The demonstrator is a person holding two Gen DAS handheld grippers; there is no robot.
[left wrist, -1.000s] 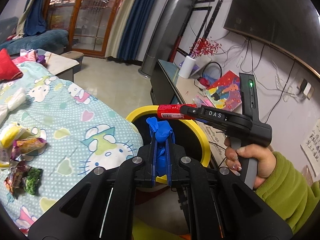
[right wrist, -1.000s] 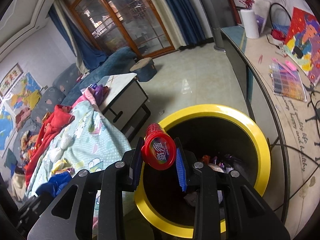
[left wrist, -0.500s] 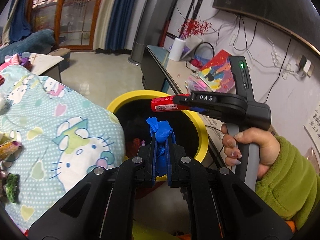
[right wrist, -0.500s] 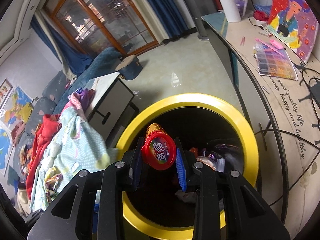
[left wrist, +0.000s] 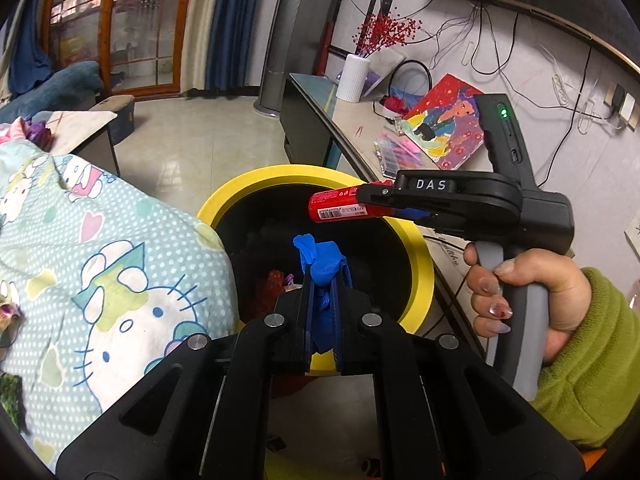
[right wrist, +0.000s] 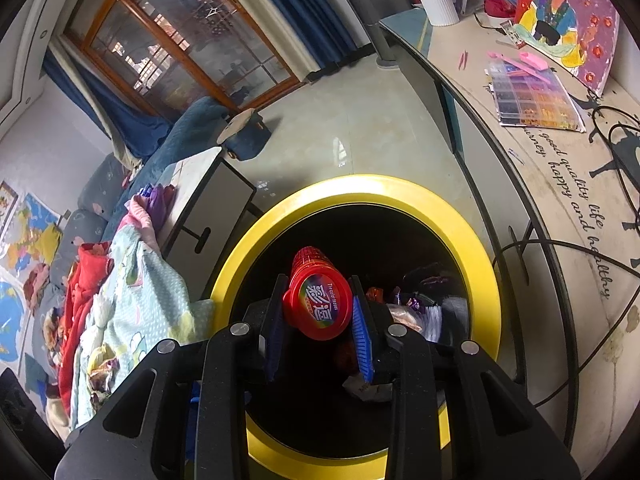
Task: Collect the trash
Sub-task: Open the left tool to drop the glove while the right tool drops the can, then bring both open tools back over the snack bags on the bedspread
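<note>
A black bin with a yellow rim (left wrist: 424,264) stands between the bed and a glass desk; it also shows in the right wrist view (right wrist: 472,240), with wrappers at its bottom. My left gripper (left wrist: 323,280) is shut on a crumpled blue piece of trash (left wrist: 320,264), held above the bin's near side. My right gripper (right wrist: 318,312) is shut on a red candy tube (right wrist: 316,304) and holds it level over the bin's opening. The tube (left wrist: 340,208) and the right gripper also show in the left wrist view.
A bed with a cartoon-cat quilt (left wrist: 100,248) lies left of the bin, with wrappers at its left edge. A glass desk (right wrist: 560,168) with a painting, a bead box and cables runs along the right. A low table (right wrist: 208,188) stands beyond the bed.
Both grippers have moved further over the bin with their loads. The bin now sits closer and more centred in both views.
</note>
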